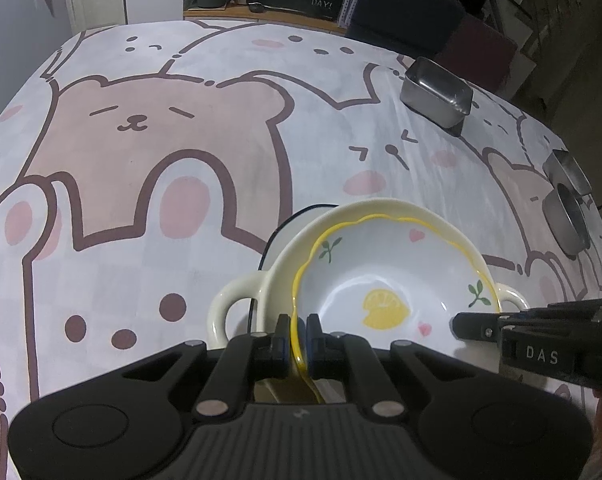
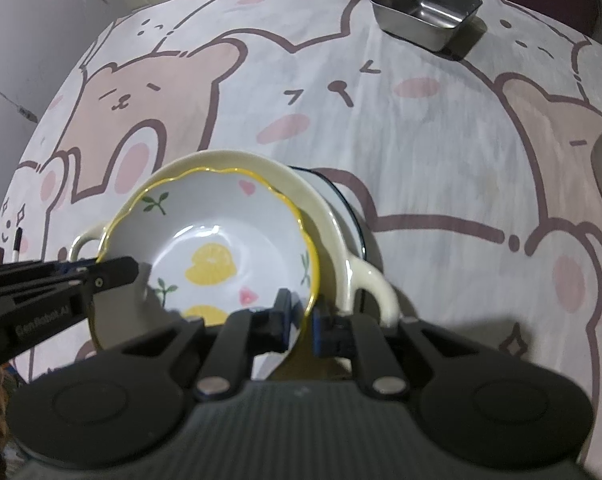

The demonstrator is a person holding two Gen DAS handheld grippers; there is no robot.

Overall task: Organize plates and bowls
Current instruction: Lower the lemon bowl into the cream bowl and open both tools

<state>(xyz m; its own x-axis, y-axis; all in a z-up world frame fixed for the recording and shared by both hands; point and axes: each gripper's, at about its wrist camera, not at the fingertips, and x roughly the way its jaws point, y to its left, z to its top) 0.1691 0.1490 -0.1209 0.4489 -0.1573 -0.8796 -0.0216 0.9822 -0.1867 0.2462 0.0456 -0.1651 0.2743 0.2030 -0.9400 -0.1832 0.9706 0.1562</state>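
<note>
A white lemon-print bowl [image 1: 385, 280] with a wavy yellow rim sits inside a cream two-handled bowl [image 1: 237, 304], which rests on a dark-rimmed white plate [image 1: 285, 224]. My left gripper [image 1: 299, 330] is shut on the lemon bowl's near rim. My right gripper [image 2: 301, 314] is shut on the same bowl [image 2: 221, 236] at its opposite rim, beside the cream bowl's handle [image 2: 375, 284]. Each gripper shows in the other's view: the right one in the left wrist view [image 1: 481, 326], the left one in the right wrist view [image 2: 113, 274].
A square steel container [image 1: 437, 92] stands far right on the bear-print tablecloth [image 1: 161, 160]; it also shows in the right wrist view [image 2: 425, 10]. More steel dishes [image 1: 567, 216] sit at the right edge. A chair and cluttered shelf stand beyond the table.
</note>
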